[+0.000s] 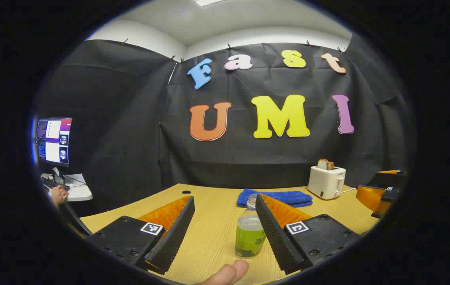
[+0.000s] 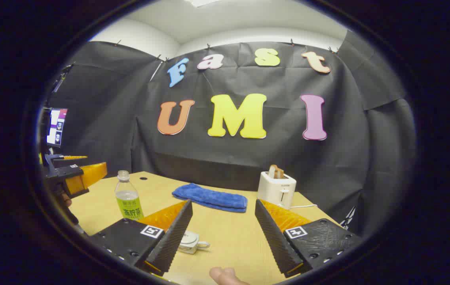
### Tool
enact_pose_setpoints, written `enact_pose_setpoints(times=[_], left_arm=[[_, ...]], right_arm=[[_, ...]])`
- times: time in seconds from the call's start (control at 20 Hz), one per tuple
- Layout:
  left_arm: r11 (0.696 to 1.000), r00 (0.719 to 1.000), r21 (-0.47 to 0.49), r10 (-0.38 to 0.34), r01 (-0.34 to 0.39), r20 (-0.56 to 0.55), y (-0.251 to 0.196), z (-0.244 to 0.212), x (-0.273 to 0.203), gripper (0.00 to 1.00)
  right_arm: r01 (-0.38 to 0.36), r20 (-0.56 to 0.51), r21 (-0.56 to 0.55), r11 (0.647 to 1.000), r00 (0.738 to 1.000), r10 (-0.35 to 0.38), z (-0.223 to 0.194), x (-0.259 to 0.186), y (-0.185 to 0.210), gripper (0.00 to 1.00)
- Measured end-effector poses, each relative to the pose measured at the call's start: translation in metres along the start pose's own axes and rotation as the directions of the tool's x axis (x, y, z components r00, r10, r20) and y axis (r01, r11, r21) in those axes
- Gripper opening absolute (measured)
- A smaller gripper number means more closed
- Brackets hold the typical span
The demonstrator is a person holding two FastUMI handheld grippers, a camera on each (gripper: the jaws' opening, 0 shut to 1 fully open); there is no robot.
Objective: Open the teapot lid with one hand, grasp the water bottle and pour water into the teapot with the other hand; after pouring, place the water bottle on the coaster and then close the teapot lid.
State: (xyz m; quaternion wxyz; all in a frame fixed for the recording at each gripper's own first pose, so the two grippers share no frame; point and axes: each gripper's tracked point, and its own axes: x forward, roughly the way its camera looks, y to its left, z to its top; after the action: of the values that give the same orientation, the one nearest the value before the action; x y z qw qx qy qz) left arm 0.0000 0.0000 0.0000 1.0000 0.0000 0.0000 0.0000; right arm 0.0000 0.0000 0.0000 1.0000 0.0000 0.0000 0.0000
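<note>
A clear water bottle (image 1: 249, 233) with a green label and greenish liquid stands upright on the wooden table (image 1: 213, 237). My left gripper (image 1: 225, 198) is open, and its right finger hides the bottle's right side; nothing is pressed between the fingers. In the right gripper view the same bottle (image 2: 128, 198) stands at the left, a little apart from the left gripper (image 2: 90, 166). My right gripper (image 2: 223, 202) is open above the table. A small white teapot (image 2: 188, 242) with its lid on sits low between the fingers, half hidden behind the left finger.
A folded blue towel (image 2: 211, 198) lies mid-table, with a white toaster (image 2: 276, 188) holding bread to its right. The right gripper (image 1: 367, 181) shows at the far right of the left gripper view. A monitor (image 1: 54, 140) and a person's hand (image 1: 59, 194) are at the far left.
</note>
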Motion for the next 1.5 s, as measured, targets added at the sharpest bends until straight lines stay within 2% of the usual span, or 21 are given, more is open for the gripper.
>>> enact_pose_setpoints(times=[0.15, 0.25, 0.4, 0.6, 0.75, 0.85, 1.0, 1.2, 1.35, 1.4, 1.45, 1.5], left_arm=[[0.999, 0.999, -0.009, 0.03, -0.031, -0.012, 0.015, -0.009, 0.002, 0.97], [1.0, 0.999, -0.011, -0.011, 0.011, -0.033, 0.011, -0.019, -0.009, 0.97], [0.999, 0.998, -0.022, -0.042, 0.041, -0.049, 0.014, -0.019, -0.021, 0.96], [0.995, 0.995, -0.006, -0.097, 0.097, -0.004, 0.013, -0.007, -0.031, 0.96], [0.991, 0.991, 0.034, -0.127, 0.128, -0.033, 0.008, -0.019, -0.034, 0.97], [0.992, 0.994, 0.063, -0.103, 0.106, -0.045, 0.014, -0.023, -0.034, 0.97], [0.991, 0.992, 0.058, -0.118, 0.121, -0.048, 0.011, -0.026, -0.033, 0.96], [0.99, 0.99, 0.056, -0.124, 0.128, -0.066, 0.011, -0.034, -0.029, 0.97], [0.989, 0.989, 0.064, -0.126, 0.131, -0.078, 0.011, -0.041, -0.026, 0.97], [0.989, 0.988, 0.066, -0.128, 0.133, -0.082, 0.011, -0.043, -0.025, 0.97], [0.989, 0.988, 0.068, -0.126, 0.132, -0.088, 0.011, -0.045, -0.024, 0.97], [0.989, 0.988, 0.065, -0.125, 0.131, -0.093, 0.012, -0.048, -0.023, 0.97]], right_arm=[[0.022, -0.026, -0.011, 1.0, 0.999, -0.023, -0.012, -0.005, 0.004, 0.95], [0.079, -0.012, -0.009, 0.997, 0.997, -0.08, -0.016, -0.017, 0.0, 0.95], [0.082, -0.038, 0.03, 0.996, 0.996, -0.081, -0.027, -0.029, 0.012, 0.97], [0.113, -0.049, 0.053, 0.992, 0.993, -0.11, -0.034, -0.035, 0.017, 0.95], [0.119, -0.074, 0.051, 0.992, 0.991, -0.115, -0.054, -0.024, 0.027, 0.95], [0.108, -0.094, 0.06, 0.992, 0.99, -0.102, -0.066, -0.01, 0.035, 0.95], [0.083, -0.144, 0.079, 0.993, 0.987, -0.071, -0.083, 0.015, 0.049, 0.95], [0.075, -0.177, 0.047, 0.996, 0.982, -0.065, -0.101, 0.042, 0.061, 0.95], [0.08, -0.182, 0.033, 0.996, 0.981, -0.072, -0.108, 0.055, 0.064, 0.9], [0.072, -0.183, 0.028, 0.997, 0.981, -0.066, -0.108, 0.056, 0.068, 0.77], [0.061, -0.179, 0.028, 0.998, 0.982, -0.055, -0.109, 0.059, 0.074, 0.76], [0.062, -0.175, 0.027, 0.998, 0.983, -0.057, -0.109, 0.06, 0.075, 0.69]])
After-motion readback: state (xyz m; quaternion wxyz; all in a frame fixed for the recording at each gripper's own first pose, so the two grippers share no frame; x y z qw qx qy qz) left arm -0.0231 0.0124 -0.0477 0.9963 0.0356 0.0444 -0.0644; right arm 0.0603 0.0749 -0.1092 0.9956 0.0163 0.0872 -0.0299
